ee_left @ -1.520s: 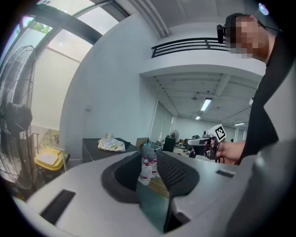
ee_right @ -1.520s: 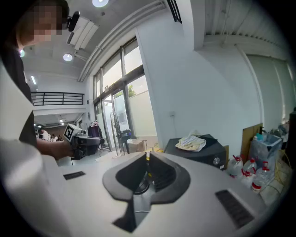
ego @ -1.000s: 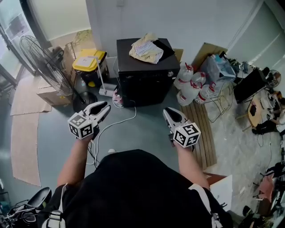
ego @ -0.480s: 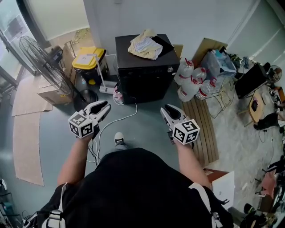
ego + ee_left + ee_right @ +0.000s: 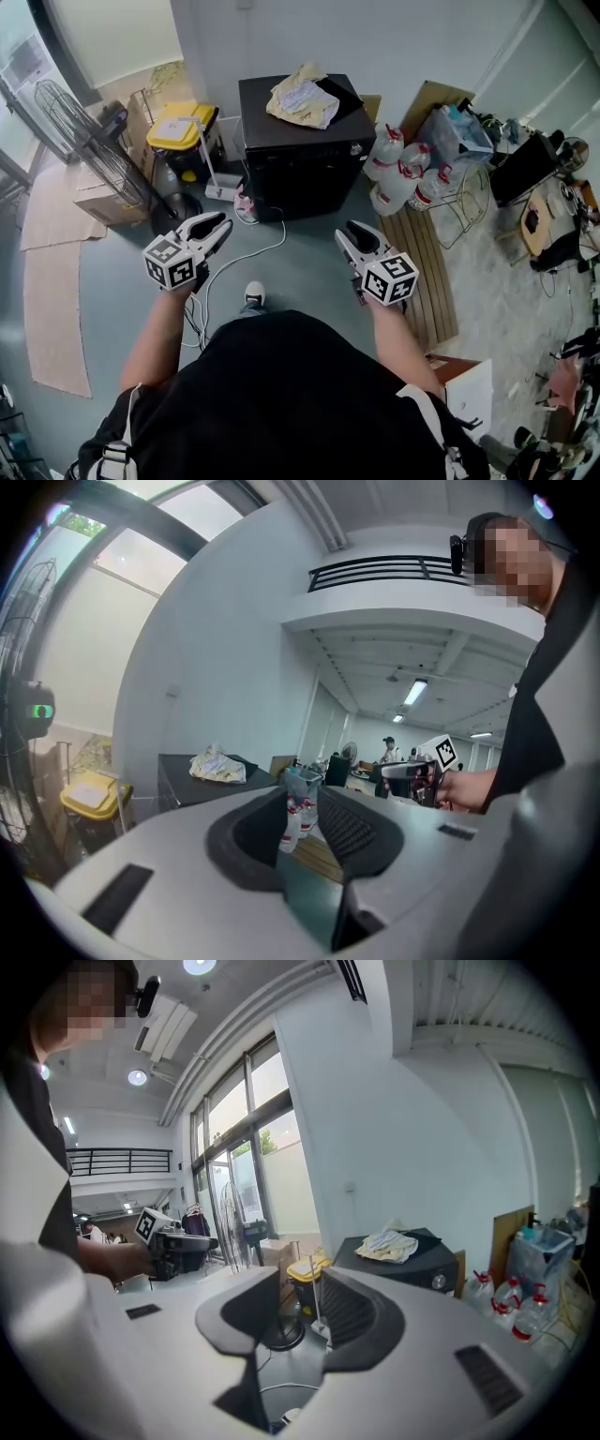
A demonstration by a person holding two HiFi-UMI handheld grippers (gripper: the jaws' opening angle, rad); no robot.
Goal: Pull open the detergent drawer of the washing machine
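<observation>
1. Two grippers, both empty. The left gripper (image 5: pixel 223 225) has its jaws standing wide, with only far-off bottles (image 5: pixel 294 819) seen through the gap. The right gripper (image 5: pixel 353 231) has its jaws opening, with nothing between them.
2. One stretch of grey floor (image 5: pixel 309 248) crossed by a white cable (image 5: pixel 267 246), lying between the grippers and the machine.
3. One black washing machine (image 5: pixel 300 159) against the white wall (image 5: pixel 375 37), with a crumpled cloth (image 5: pixel 302 97) on its lid. It is well apart from both grippers.
4. One detergent drawer — not made out on the machine's dark front.
5. Step in hand, as judged: the approach, with the pull not yet begun.
6. Next move calls for stepping in, finding the drawer's front edge and closing one gripper on it — then drawing straight back.
</observation>
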